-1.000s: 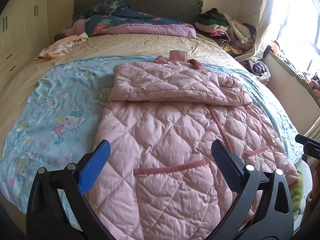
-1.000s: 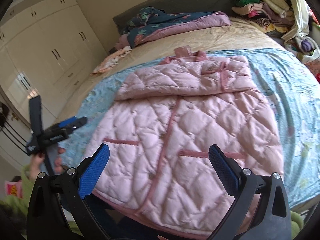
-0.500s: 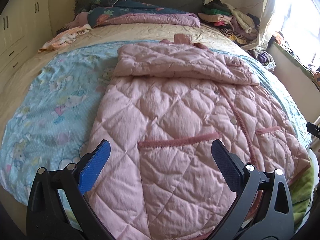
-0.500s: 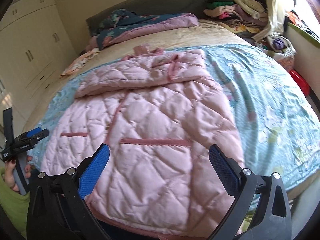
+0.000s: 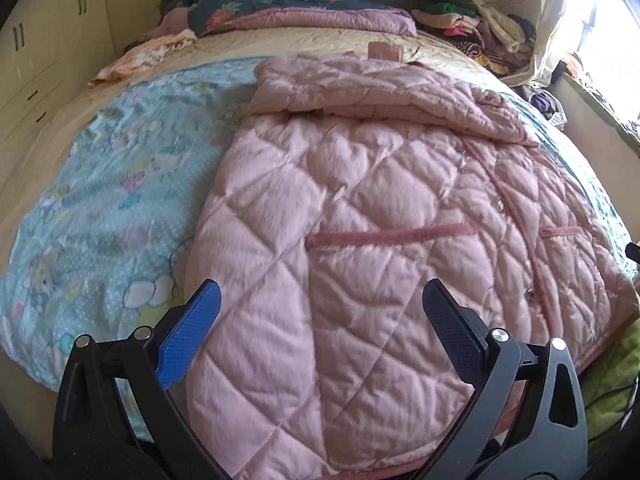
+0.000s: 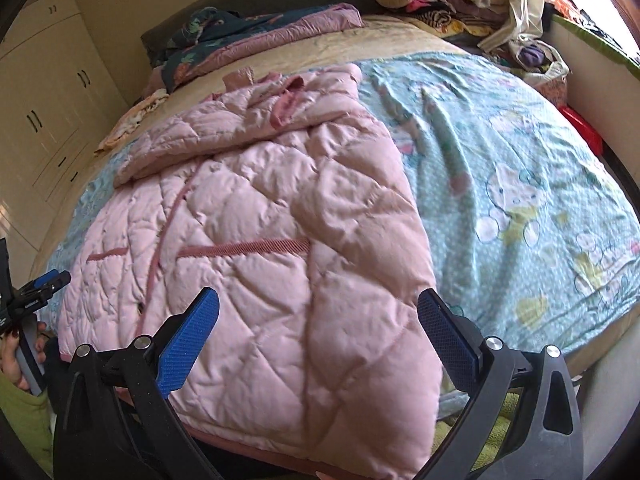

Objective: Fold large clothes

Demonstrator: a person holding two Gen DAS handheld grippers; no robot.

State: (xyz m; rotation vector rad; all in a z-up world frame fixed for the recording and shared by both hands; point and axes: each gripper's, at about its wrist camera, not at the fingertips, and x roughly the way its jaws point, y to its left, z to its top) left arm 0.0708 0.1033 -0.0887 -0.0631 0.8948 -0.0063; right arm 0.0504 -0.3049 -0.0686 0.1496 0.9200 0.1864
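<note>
On the bed [image 5: 48, 184], spread over a pale blue cartoon-print sheet [image 5: 120, 208], lies the pink quilted coat [image 5: 360, 208], front up, hem toward the near edge, with its sleeves folded across the chest as a thick band at the far end. That puts the task at the lengthwise fold: sleeves are in, and the hem is not yet lifted.

The left claw [image 5: 318, 320] hangs over the near left part of the coat, its blue pads wide apart and gripping nothing. The right claw [image 6: 318, 318] sits likewise over the near right part, spread wide and empty (in the right wrist view the other tool and the hand [image 6: 20, 356] holding it show at the far left edge).

My judgement is that the next move calls for each claw to drop to a hem corner, pinch through the padded layers near the dark pink binding, then carry the hem up and away toward the folded sleeves. Thick filling may slip from a shallow bite, so a deep grip seems wise.

Against the frames of a second ago, both cameras have come lower and closer to the hem: the coat fills far more of each view, the pocket trims [image 5: 392, 234] sit higher and larger, and the right view has swung so the coat's right edge now runs between its pads.
</note>
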